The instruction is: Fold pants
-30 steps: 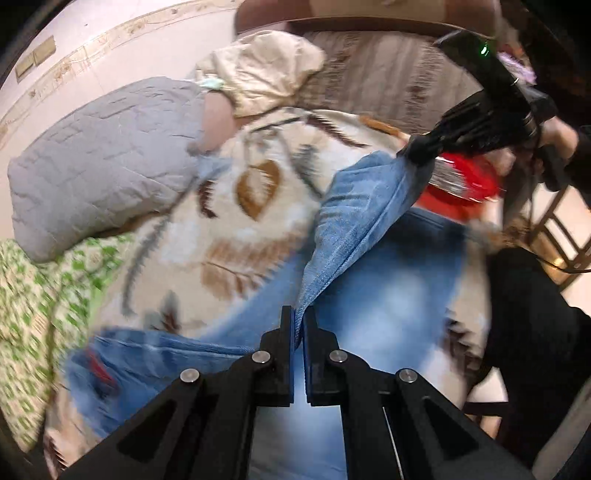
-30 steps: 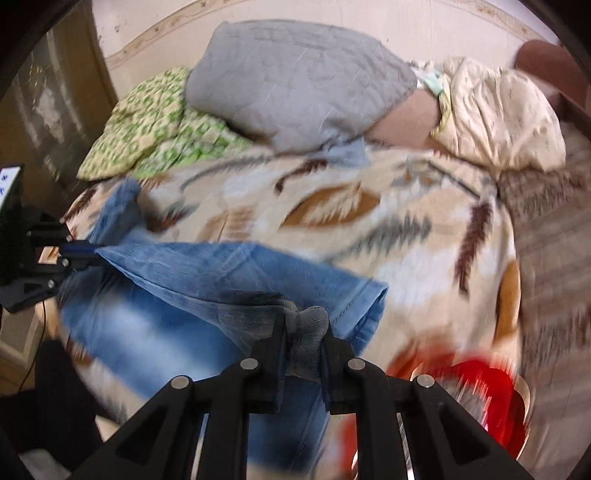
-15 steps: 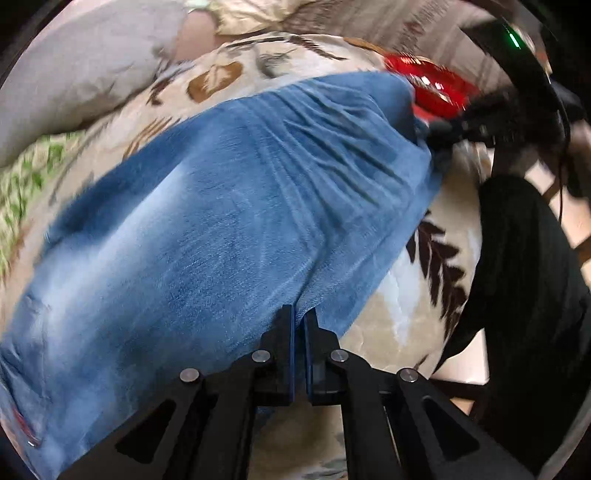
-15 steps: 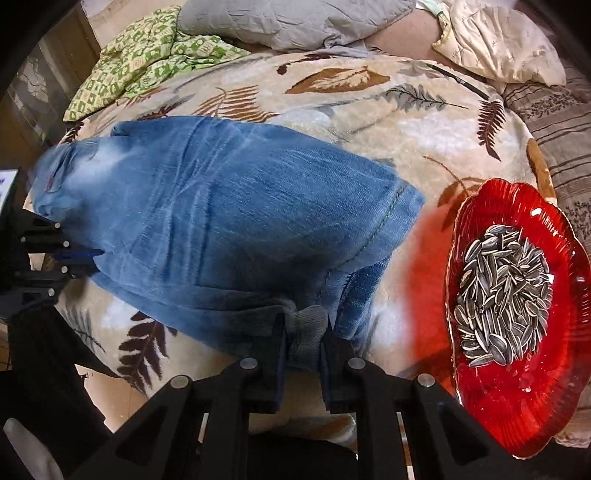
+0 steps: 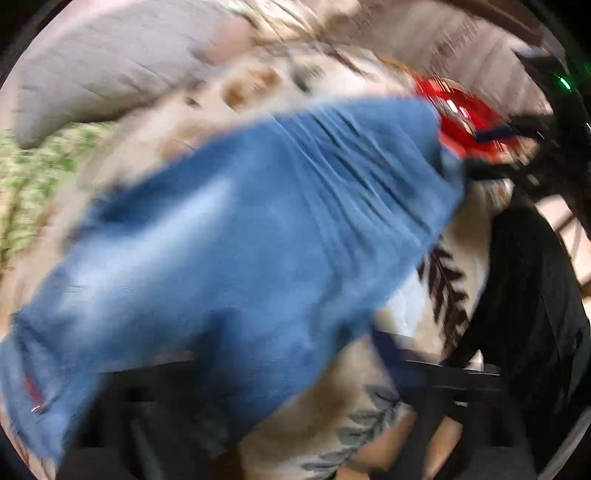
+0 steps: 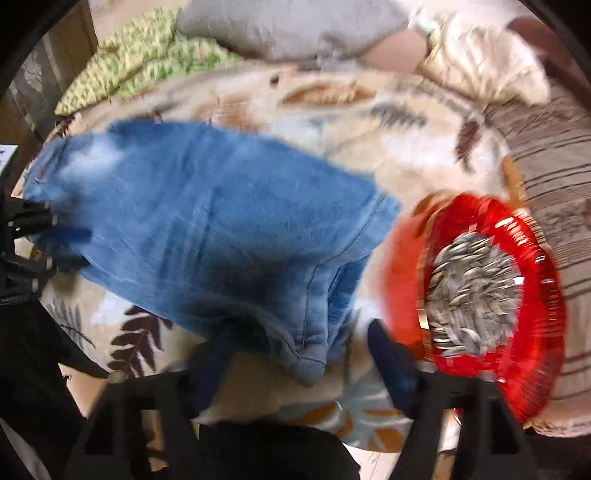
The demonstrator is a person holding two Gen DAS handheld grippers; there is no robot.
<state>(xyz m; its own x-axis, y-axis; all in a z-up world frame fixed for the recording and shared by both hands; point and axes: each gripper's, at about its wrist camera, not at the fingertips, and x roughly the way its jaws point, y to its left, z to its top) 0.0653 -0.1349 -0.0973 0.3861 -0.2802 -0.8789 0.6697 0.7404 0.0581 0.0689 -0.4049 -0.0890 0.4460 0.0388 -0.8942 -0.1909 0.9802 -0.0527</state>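
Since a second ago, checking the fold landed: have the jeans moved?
Yes. The jeans, then lifted in both grippers, now lie flat on the leaf blanket beside the red dish, below the grey pillow.

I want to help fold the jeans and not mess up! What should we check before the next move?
1. Right gripper let go of the jeans: ok, its jaws are opening and the hem corner lies loose between them.
2. Left gripper let go: ok as far as the blur allows; its jaws are opening wide with denim lying over them.
3. Jeans folded over on the leaf blanket: ok, one layer lies over another.
4. Edges lined up neatly: not ok, a lower layer pokes out near the hem.
5. Red dish of sunflower seeds clear of the jeans: ok, but it is close beside the hem.
6. Fabric smooth: cannot tell, too blurred.
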